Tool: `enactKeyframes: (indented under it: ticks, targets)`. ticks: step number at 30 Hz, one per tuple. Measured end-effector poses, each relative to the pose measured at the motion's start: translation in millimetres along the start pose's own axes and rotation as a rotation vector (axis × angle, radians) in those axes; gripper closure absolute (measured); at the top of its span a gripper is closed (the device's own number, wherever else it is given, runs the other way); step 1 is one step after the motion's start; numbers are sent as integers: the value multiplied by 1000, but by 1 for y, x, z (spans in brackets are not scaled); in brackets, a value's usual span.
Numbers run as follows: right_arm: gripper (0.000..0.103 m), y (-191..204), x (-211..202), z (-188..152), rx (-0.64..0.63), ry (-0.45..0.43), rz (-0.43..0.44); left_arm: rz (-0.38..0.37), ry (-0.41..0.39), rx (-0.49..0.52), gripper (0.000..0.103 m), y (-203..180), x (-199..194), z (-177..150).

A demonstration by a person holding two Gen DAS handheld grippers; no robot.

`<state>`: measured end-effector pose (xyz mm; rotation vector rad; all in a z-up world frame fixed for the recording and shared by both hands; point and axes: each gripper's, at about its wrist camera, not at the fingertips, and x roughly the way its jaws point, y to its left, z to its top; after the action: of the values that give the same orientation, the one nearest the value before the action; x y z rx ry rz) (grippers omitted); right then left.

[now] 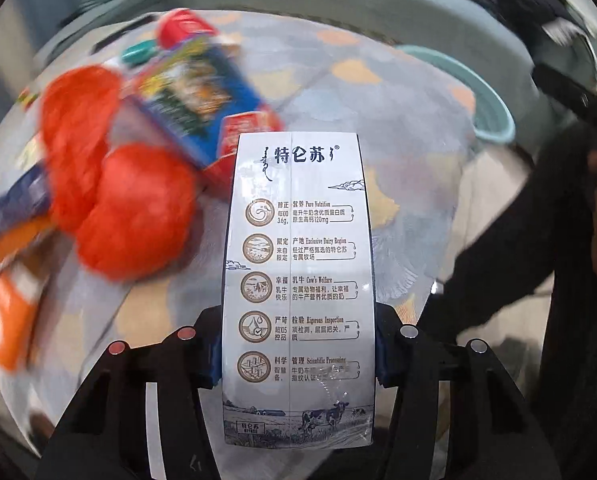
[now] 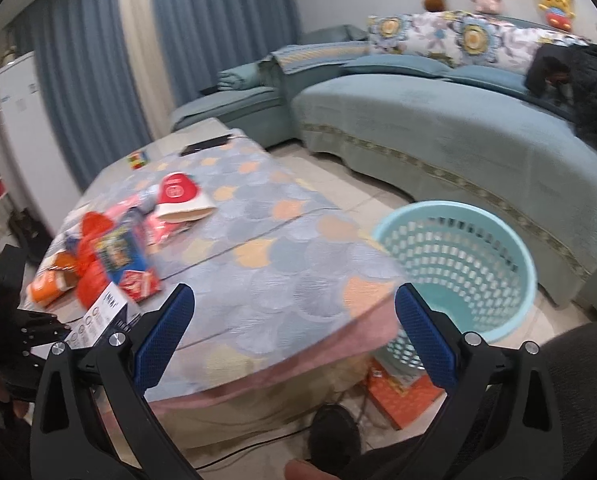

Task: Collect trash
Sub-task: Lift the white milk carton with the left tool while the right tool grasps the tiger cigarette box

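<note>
My left gripper (image 1: 298, 364) is shut on a white milk carton (image 1: 298, 280) with printed text, held above the table. The carton also shows in the right wrist view (image 2: 102, 316) at the lower left. My right gripper (image 2: 294, 336) is open and empty above the table's near edge. A pile of trash lies on the patterned tablecloth (image 2: 258, 256): an orange-red net bag (image 1: 110, 184), a blue box (image 1: 194, 100), a small red box (image 2: 140, 283), an orange packet (image 2: 48, 286) and a red-and-white paper cup (image 2: 182, 198). A light blue laundry basket (image 2: 462, 268) stands on the floor to the table's right.
A teal sofa (image 2: 438, 128) curves behind the basket, with a dark jacket (image 2: 578, 80) on it. A phone (image 2: 206, 144) and a cube toy (image 2: 137, 159) lie at the table's far end. An orange box (image 2: 398, 396) lies on the floor under the basket.
</note>
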<state>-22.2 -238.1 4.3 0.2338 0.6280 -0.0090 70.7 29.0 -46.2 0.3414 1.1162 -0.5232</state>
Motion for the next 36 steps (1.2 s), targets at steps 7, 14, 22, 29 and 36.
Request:
enactKeyframes:
  ticks: [7,14,22,29,36]
  targets:
    - [8,37,8,0,-125,-9,80,30,-298,-322,52,37,-78,-42]
    - [8,104,46,4,-345,31,157,216,-361,-558,52,69,-100,-75]
    - [10,175,107,7,-440,77,229,293,-451,-578,51,60,-122,-75]
    - [10,202,146,12,-464,102,163,300,-418,-568,51,68,-107,-70]
    - [46,185,175,16,-345,216,227,297,-403,-564,51,66,-99,-69]
